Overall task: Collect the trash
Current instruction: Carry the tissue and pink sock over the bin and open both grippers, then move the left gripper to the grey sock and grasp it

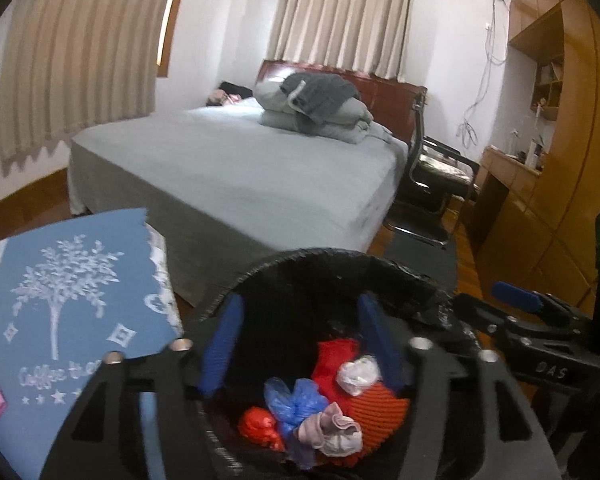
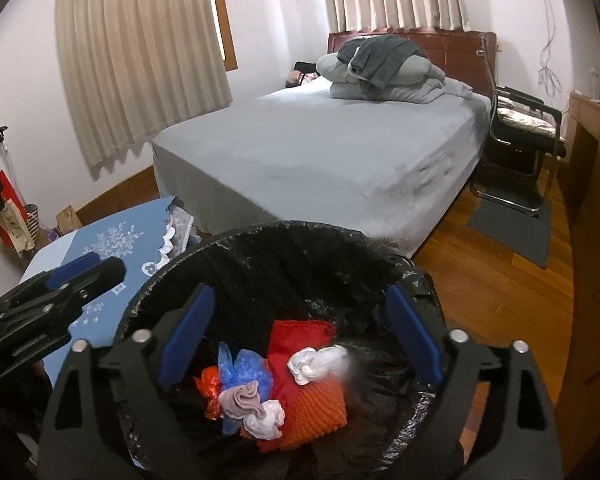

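Observation:
A round bin with a black liner (image 1: 320, 254) (image 2: 300, 228) stands right below both grippers. Inside lie a red cloth (image 2: 296, 334), an orange knitted piece (image 2: 320, 408), a blue plastic bag (image 2: 246, 374), a red plastic scrap (image 2: 208, 390), a pinkish rag (image 2: 240, 400) and white crumpled wads (image 2: 316, 362) (image 1: 358, 374). My left gripper (image 1: 300, 304) hangs over the bin's left half, open, with nothing between its blue pads (image 1: 222, 348). My right gripper (image 2: 300, 296) hangs open over the middle, with nothing between its blue pads either. Each gripper shows at the edge of the other's view (image 2: 60, 292) (image 1: 532, 312).
A table with a blue tree-print cloth (image 1: 72, 280) (image 2: 112, 240) touches the bin's left side. Behind is a bed with a grey sheet (image 2: 320, 152) and folded bedding (image 2: 380, 72). A black chair (image 2: 520, 128), a grey mat (image 2: 512, 228) and wooden cabinets (image 1: 560, 160) stand to the right.

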